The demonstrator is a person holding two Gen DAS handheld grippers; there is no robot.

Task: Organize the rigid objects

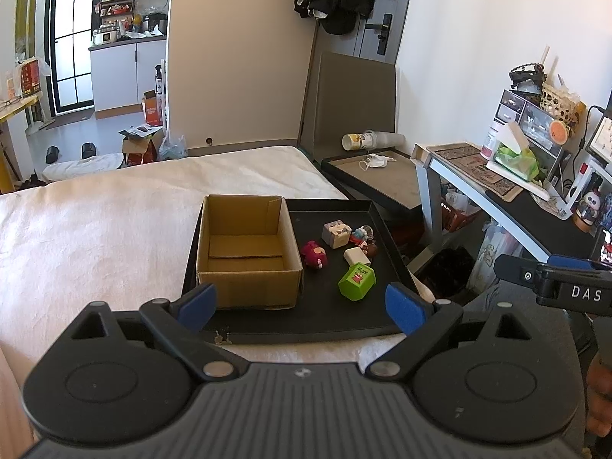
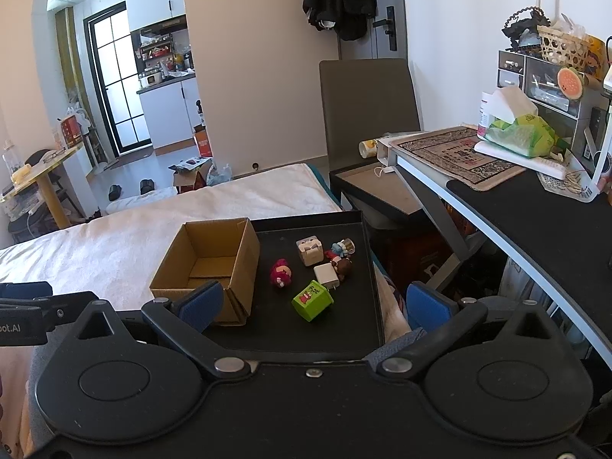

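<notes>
left gripper (image 1: 302, 308) jaws wide, empty, right gripper (image 2: 315, 308) likewise

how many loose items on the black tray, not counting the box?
6: green cube nearest, pink figure beside the cardboard box, white charger, brown figure, beige cube, blue figure farthest.

Black tray (image 1: 346, 325) on cream-white bedcover (image 1: 95, 229), plain brown cardboard box (image 1: 244, 279), lime-green cube (image 1: 356, 281) printed with a red figure, magenta plush figure (image 1: 313, 254), white charger block (image 1: 356, 255), blue pads (image 2: 426, 306) noted on black grippers.
</notes>
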